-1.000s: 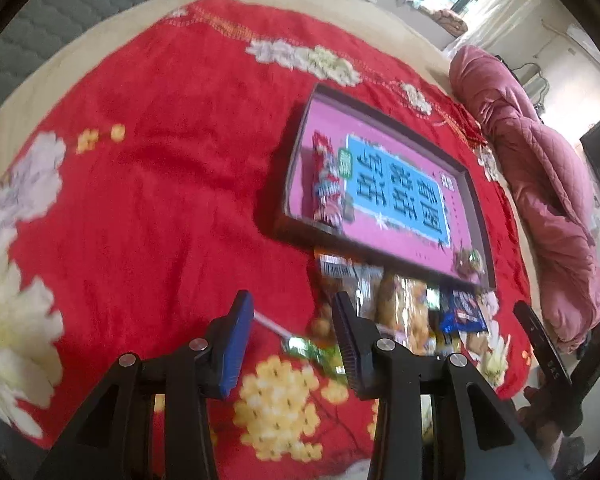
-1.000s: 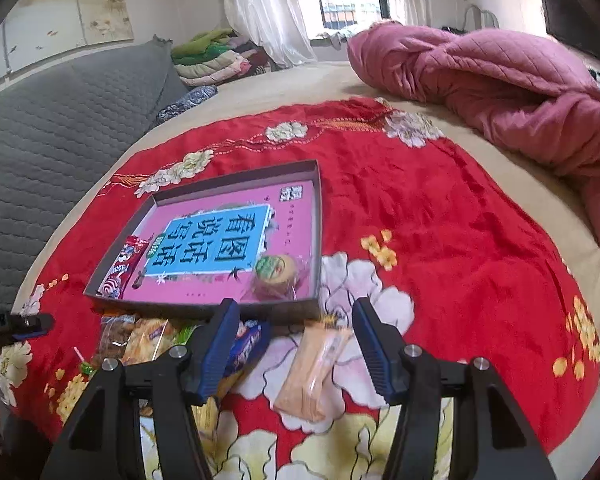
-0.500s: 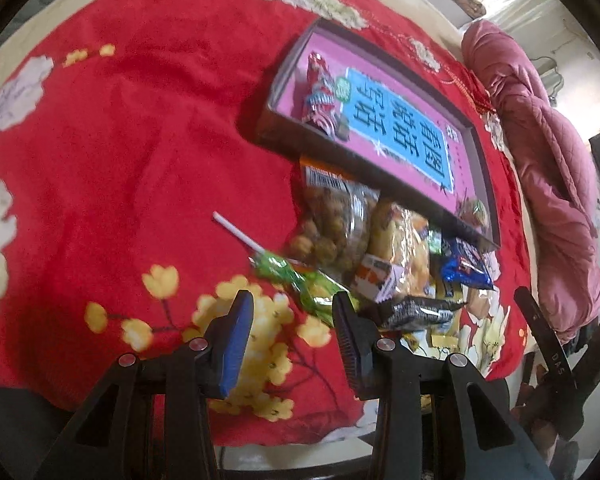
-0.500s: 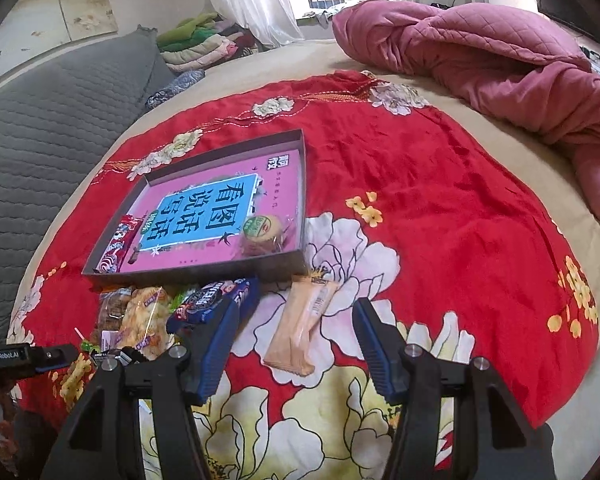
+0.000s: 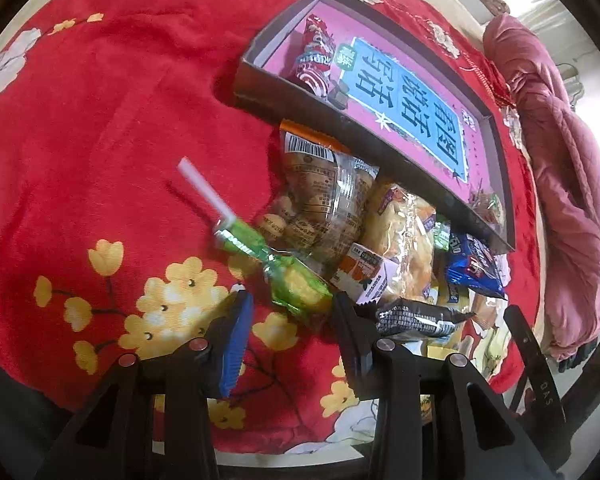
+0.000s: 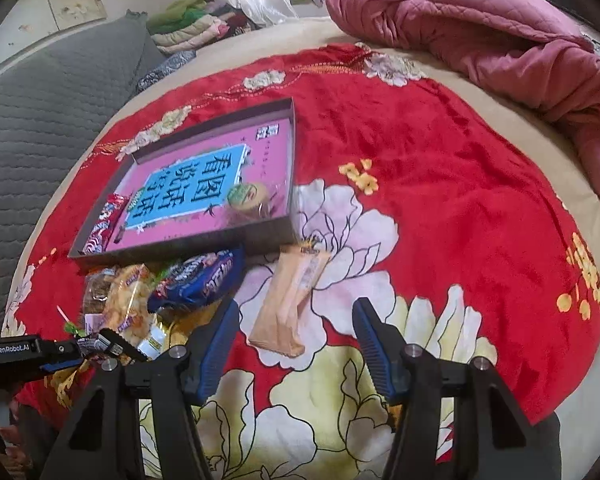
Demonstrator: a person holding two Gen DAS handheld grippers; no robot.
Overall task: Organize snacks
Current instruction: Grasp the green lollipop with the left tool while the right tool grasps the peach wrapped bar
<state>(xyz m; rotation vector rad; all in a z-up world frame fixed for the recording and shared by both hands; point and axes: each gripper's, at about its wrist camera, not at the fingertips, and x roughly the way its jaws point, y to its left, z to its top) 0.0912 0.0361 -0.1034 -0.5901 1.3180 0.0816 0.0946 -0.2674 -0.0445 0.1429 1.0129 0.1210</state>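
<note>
hovering over the snack heap, your left gripper [image 5: 290, 312] stands parted and empty, jaws either side of the lollipop's head without pressing on it.

item: green-wrapped lollipop [image 5: 296, 284], on the red floral blanket [image 5: 100, 120]. wrapped head just ahead of the fingertips at twelve o'clock; white stick [image 5: 204, 192] runs away toward ten o'clock. long axis therefore skewed from the jaw line, not square to it. judged: a small roll of your wrist would set the pads across the head.

item: right gripper [image 6: 296, 320], likewise parted and empty, with the orange wafer packet [image 6: 288, 300] between and ahead of its fingers, long axis twelve to one o'clock, well apart from the lollipop. your left hand is the nearer one for the lollipop.

item: shallow box [image 5: 260, 92], pink-lined, at one o'clock beyond the heap; holds a red packet [image 5: 312, 56] and a round snack [image 6: 246, 198].

item: remaining heap, touching the lollipop's right side: clear nut bag [image 5: 320, 196], yellow crisps [image 5: 404, 236], blue packet [image 5: 474, 266], black packet [image 5: 416, 318].
</note>
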